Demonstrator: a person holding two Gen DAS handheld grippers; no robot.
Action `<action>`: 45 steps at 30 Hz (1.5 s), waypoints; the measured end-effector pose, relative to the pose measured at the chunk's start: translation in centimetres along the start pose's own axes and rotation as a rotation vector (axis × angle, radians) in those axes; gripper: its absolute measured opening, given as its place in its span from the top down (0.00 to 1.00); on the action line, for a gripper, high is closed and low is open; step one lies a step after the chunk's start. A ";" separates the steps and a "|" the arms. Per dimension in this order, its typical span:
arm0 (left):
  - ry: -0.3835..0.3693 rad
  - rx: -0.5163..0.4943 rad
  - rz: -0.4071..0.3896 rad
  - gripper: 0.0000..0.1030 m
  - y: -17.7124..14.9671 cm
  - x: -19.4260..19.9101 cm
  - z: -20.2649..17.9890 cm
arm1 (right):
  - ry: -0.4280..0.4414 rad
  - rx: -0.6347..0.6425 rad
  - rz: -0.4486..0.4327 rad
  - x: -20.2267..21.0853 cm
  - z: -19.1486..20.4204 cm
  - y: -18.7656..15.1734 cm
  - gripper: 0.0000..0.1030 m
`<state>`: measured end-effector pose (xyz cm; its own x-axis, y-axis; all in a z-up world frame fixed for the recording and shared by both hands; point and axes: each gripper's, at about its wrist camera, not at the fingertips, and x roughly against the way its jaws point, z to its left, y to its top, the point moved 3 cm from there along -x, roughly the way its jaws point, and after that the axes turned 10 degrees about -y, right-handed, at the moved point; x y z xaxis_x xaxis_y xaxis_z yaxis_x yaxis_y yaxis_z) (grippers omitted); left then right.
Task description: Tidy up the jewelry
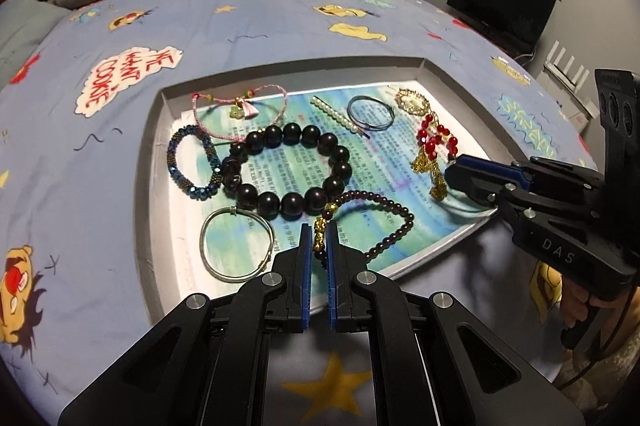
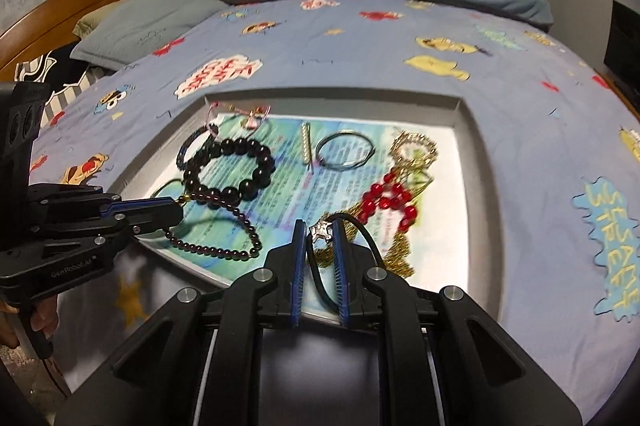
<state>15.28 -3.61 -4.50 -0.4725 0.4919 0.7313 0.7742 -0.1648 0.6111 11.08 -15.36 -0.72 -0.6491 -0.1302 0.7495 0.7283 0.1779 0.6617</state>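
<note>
Left wrist view: a shallow grey tray [image 1: 424, 64] is seen resting on a blue cartoon bedspread [image 1: 280, 22], lined with a printed sheet and strewn with jewelry. The left gripper [image 1: 319, 240] is closed on the gold charm of a small dark bead bracelet [image 1: 390, 222] at the tray's near edge; the rest of that strand lies on the sheet. Just beyond it in the tray lies a large black bead bracelet [image 1: 296, 170], with a silver bangle [image 1: 238, 244] to its left. At the tray's right edge the right gripper [image 1: 460, 175] is seen, tips by a gold chain [image 1: 434, 174] and red beads [image 1: 434, 140].

Right wrist view: the right gripper [image 2: 320, 236] is closed on a black cord [image 2: 320, 278] bearing a small silver star charm [image 2: 322, 231], at the tray's [image 2: 460, 106] near edge, with the gold chain [image 2: 396, 254] close beneath. The picture is a little blurred.

The step in hand is judged to be the picking up of two pieces at once — one per gripper. Next, each piece would need to be lifted clear slowly, so that neighbouring strands are not dragged — the cord looks tangled with the chain.
</note>
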 end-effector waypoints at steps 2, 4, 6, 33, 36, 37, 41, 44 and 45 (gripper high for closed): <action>0.006 0.000 0.008 0.93 0.1 -0.3 0.0 | 0.003 -0.005 0.015 -0.3 0.0 -0.2 0.87; 0.000 0.004 0.010 0.93 0.1 -0.4 0.1 | 0.008 -0.007 0.020 -0.3 0.0 -0.2 0.87; 0.002 0.009 0.010 0.90 0.2 -0.4 0.1 | 0.006 -0.002 0.022 -0.3 0.1 -0.2 0.85; 0.172 0.003 -0.051 0.14 -3.3 6.7 -0.6 | -0.041 -0.060 0.012 6.4 -2.0 -3.4 0.24; 0.209 0.007 -0.053 0.11 -3.9 7.2 -1.0 | -0.038 -0.071 0.022 6.9 -2.1 -4.2 0.17; 0.218 0.006 -0.055 0.11 -4.0 7.4 -1.2 | -0.041 -0.072 0.022 7.1 -2.1 -4.4 0.15; 0.240 -0.007 -0.062 0.11 -4.2 7.7 -1.9 | -0.065 -0.072 0.015 7.5 -2.1 -4.9 0.11; 0.258 -0.022 -0.067 0.10 -4.3 7.8 -2.3 | -0.069 -0.076 0.015 7.6 -2.1 -5.0 0.10; 0.262 -0.023 -0.070 0.10 -4.4 7.9 -2.3 | -0.070 -0.076 0.013 7.6 -2.1 -5.1 0.10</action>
<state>7.21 -0.97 -0.74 -0.6199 0.2657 0.7383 0.7274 -0.1584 0.6677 2.89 -19.31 1.69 -0.6512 -0.0591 0.7566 0.7497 0.1047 0.6534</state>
